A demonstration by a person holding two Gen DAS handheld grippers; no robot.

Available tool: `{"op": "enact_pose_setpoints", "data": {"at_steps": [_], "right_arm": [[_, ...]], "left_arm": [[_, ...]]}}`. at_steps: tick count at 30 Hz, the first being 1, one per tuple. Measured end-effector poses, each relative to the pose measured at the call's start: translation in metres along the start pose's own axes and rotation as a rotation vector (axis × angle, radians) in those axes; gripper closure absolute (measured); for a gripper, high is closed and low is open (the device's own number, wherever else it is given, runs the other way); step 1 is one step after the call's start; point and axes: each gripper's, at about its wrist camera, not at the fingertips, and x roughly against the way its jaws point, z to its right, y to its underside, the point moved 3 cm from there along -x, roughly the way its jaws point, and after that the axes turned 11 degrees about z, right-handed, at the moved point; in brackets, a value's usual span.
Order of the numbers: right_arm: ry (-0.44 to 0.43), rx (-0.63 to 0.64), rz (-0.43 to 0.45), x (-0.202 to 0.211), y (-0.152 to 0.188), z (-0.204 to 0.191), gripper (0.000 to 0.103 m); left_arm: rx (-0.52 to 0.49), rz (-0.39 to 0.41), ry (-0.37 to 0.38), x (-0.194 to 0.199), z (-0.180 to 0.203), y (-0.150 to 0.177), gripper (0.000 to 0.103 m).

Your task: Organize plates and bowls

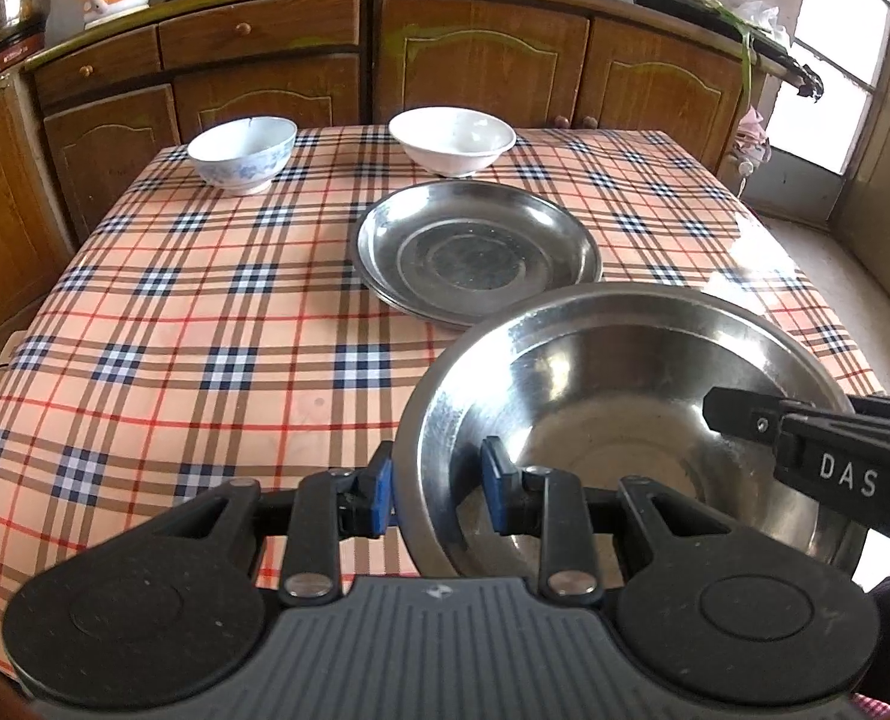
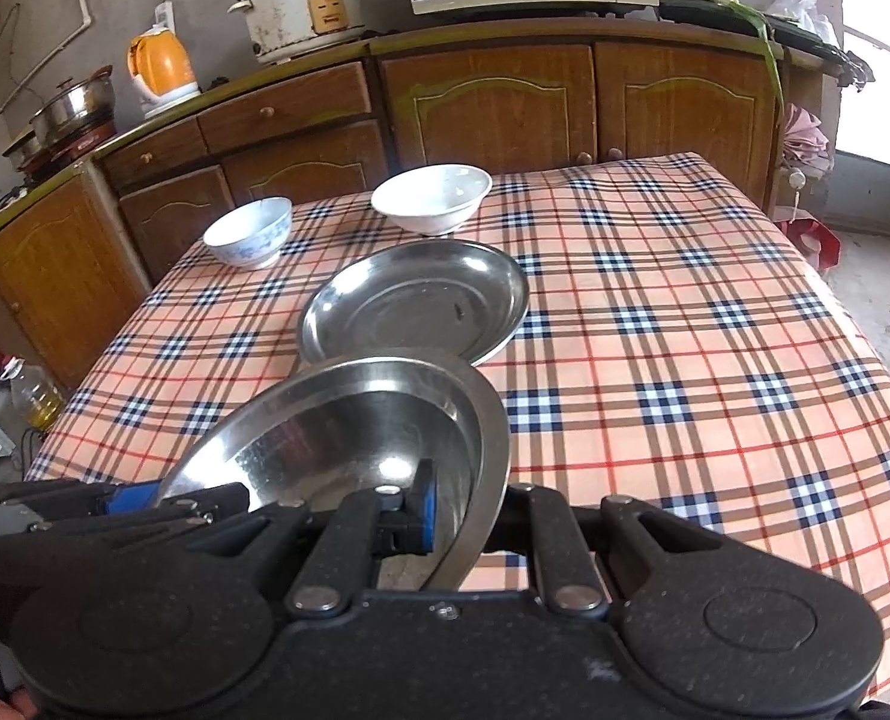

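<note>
I had the deep stainless-steel bowl (image 1: 619,420) pinched at its rim by both the left hand-held gripper (image 1: 438,480) and the right hand-held gripper (image 2: 463,516), raised over the plaid tabletop (image 1: 204,330); next, I judged, it needed lowering squarely onto the flat steel plate (image 1: 475,252) just beyond.

The left gripper (image 1: 438,495) has its two blue-padded fingers (image 1: 496,468) closed across the near rim of a steel bowl (image 1: 613,420), one pad outside the wall and one inside. The right gripper (image 2: 463,516) pinches the opposite side of the same bowl (image 2: 348,438), its left pad (image 2: 423,504) inside and the other finger hidden behind the rim. In the left wrist view it reaches in from the right (image 1: 805,444). The bowl sits tilted between them.
</note>
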Motion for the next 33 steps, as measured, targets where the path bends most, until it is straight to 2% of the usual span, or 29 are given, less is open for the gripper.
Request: {"op": "enact_pose_setpoints", "data": {"at_steps": [18,33], "right_arm": [[0.031,-0.011,-0.016,-0.001,0.022,0.003,0.087],[0.000,-0.007,-0.026,-0.015,0.020,-0.005,0.087]], "left_arm": [[-0.013,-0.022,0.029,-0.005,0.000,0.018,0.073],[0.003,-0.025,0.002,-0.012,-0.008,0.017,0.074]]}}
